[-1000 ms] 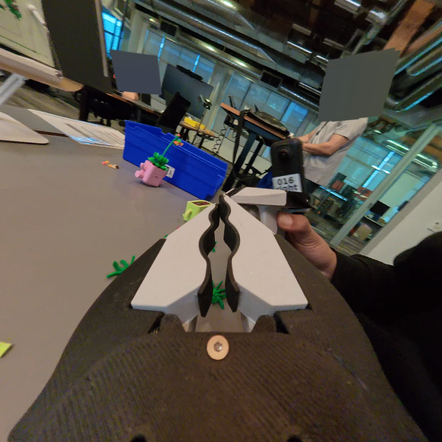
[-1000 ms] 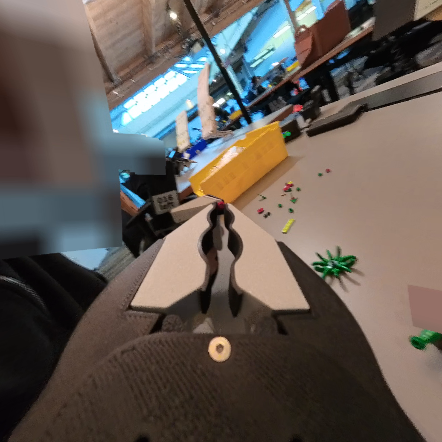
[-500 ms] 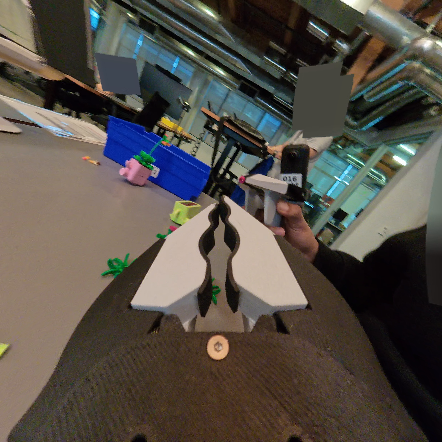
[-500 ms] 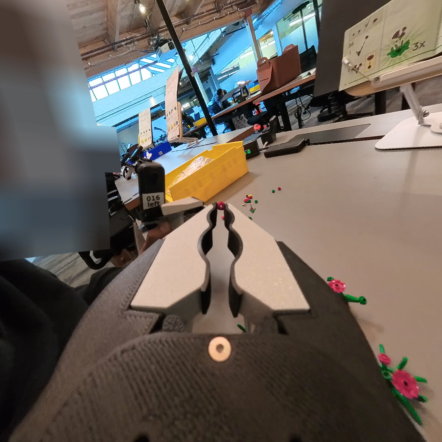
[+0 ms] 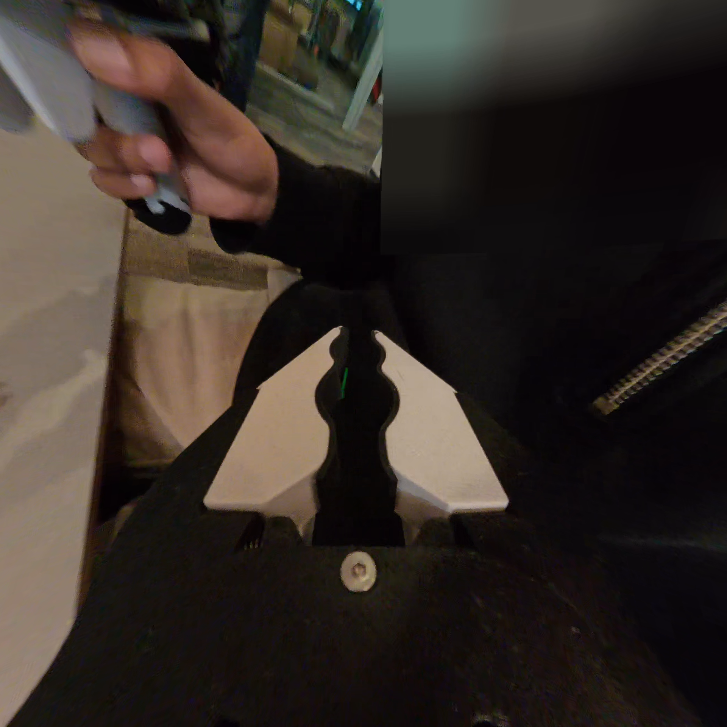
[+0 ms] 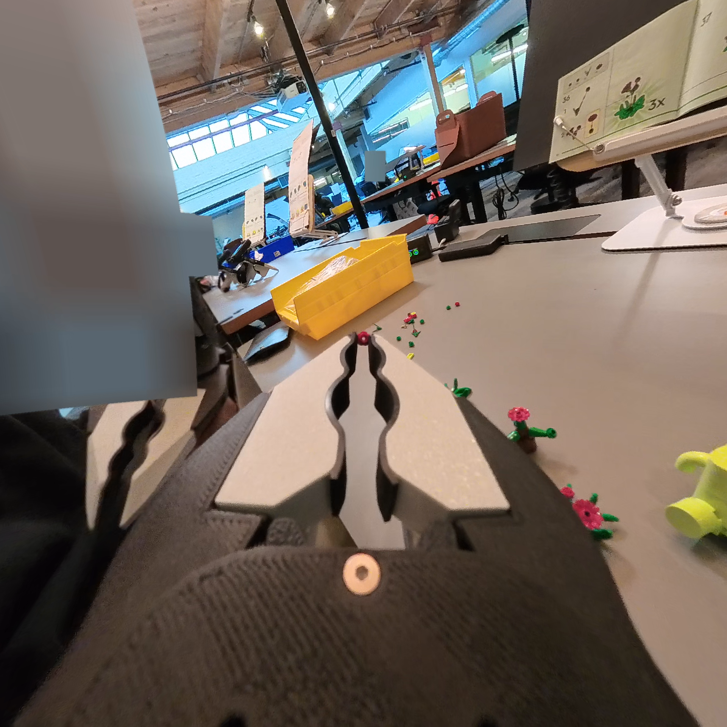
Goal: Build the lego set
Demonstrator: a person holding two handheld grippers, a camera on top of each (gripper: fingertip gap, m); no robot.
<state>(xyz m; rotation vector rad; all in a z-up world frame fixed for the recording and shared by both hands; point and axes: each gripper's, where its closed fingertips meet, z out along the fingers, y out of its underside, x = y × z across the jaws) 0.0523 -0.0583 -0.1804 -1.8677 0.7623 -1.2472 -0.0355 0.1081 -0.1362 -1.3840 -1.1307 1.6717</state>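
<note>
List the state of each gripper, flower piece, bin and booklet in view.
Right gripper: shut on small pink flower stud.
Left gripper: jaws apart, thin green stem between them.
Yellow plastic bin: upright, clear bag inside.
Instruction booklet: open on stand.
Lime-green pot: tipped on its side.

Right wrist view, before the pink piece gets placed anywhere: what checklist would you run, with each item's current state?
1. Pink flower piece pinched at the tips of the right gripper: ok.
2. Left gripper ready to steady a part: not ok. Its fingers stand apart and it faces dark clothing, not the table.
3. Thin green sliver between the left fingers actually gripped: cannot tell.
4. Flowered stem within view on the table: ok, lying to the right of the right gripper.
5. Instruction booklet in sight: ok, propped on its stand at the far right.
</note>
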